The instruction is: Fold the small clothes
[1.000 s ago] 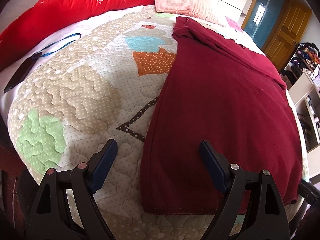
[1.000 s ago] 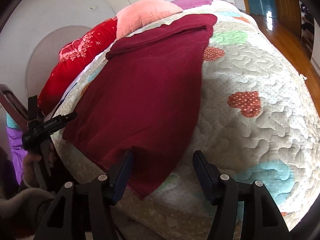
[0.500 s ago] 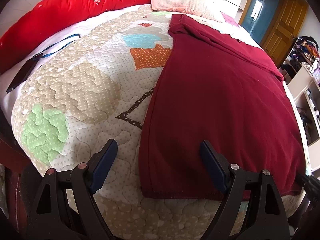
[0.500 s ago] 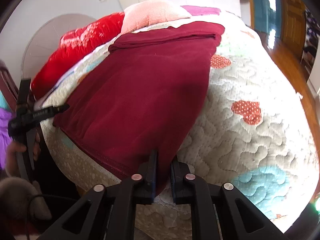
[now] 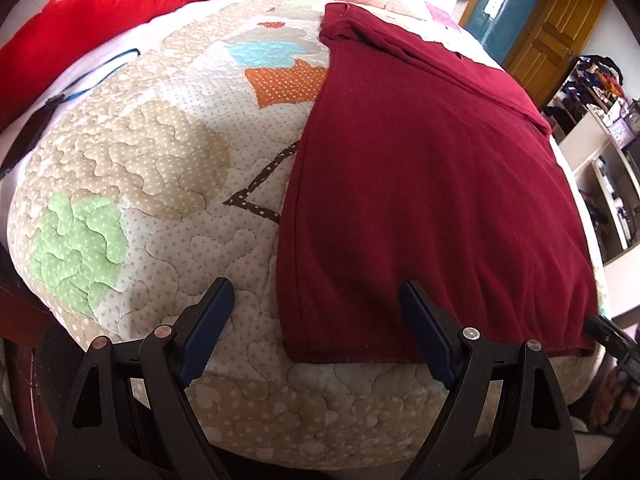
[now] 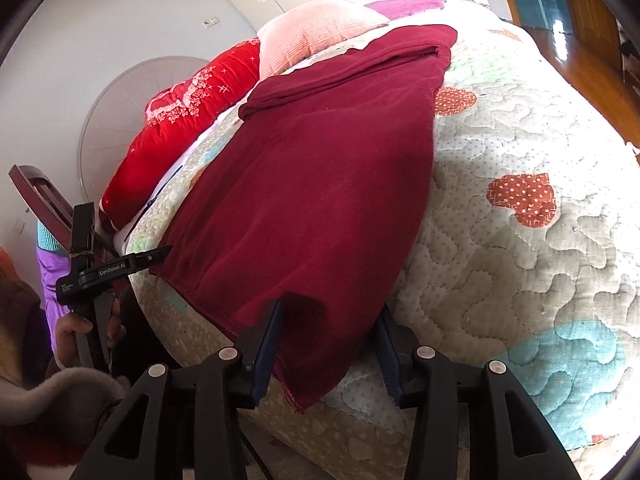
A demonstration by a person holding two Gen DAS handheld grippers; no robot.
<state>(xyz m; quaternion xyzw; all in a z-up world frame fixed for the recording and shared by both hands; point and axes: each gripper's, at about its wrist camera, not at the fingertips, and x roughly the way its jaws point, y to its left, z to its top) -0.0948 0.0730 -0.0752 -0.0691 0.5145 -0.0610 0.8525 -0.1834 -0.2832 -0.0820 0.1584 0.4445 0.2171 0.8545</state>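
Two tongs: both at the near edge of the bed (image 5: 168, 184), one at each near corner of the dark red garment (image 5: 432, 184).
Right tongs (image 6: 326, 344): jaws partly apart and opening; the garment's near right corner lies between them, draped over the bed edge. The left blue pad sits against the cloth; whether the right pad touches it I cannot tell.
Left tongs (image 5: 316, 330): jaws wide, gripping nothing. The garment's near left corner and hem lie between the pads, flat on the quilt, and the right pad stands over the cloth.
Left hand (image 6: 86, 334): seen from the right wrist view, wrapped around the tool's handle, off to the left of the right tongs, beside the bed edge; the tongs' tip is at the garment's corner.
Garment: spread flat on the quilted bedcover, running away from both tongs, with its far end folded over.
Beyond the garment: a pink pillow (image 6: 316, 36) and a red quilt (image 6: 188, 120) at the far side of the bed.
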